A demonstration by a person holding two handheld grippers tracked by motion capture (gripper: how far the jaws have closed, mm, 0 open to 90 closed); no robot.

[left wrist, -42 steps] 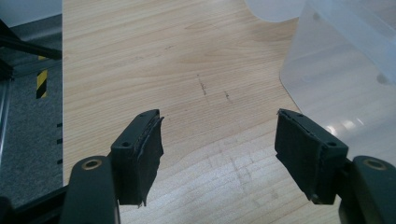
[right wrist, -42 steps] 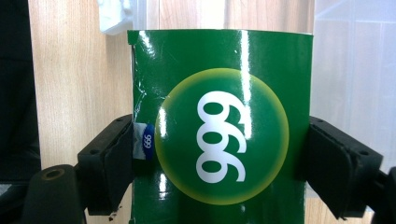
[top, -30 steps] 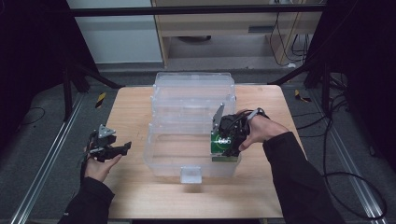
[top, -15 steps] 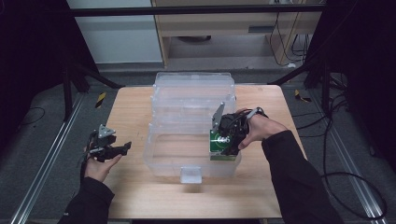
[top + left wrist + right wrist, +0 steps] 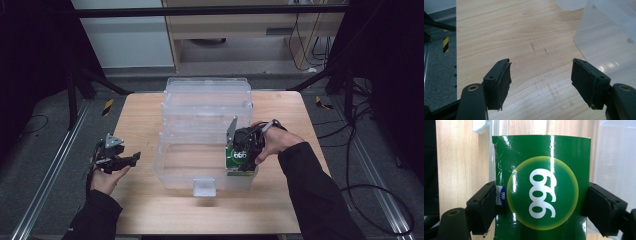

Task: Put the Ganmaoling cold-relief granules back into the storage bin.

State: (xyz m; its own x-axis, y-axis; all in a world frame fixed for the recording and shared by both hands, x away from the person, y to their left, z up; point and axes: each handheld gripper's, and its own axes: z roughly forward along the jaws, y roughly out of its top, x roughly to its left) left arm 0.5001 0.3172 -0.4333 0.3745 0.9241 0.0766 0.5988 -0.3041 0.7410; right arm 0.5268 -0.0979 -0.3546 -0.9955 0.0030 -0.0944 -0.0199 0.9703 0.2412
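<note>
Left hand-held gripper (image 5: 131, 159): jaws wide, empty, over the bench (image 5: 140, 120) near its left edge.
Clear plastic bin (image 5: 207, 137): bench centre.
Right hand-held gripper (image 5: 239, 162): clamps green "999" box (image 5: 541, 187) at bin's front right corner.

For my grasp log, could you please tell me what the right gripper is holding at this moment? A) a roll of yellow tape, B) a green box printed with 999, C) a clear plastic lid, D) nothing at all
B: in the right gripper view, the right gripper has its fingers pressed on both sides of the green box, over the clear bin.
</note>
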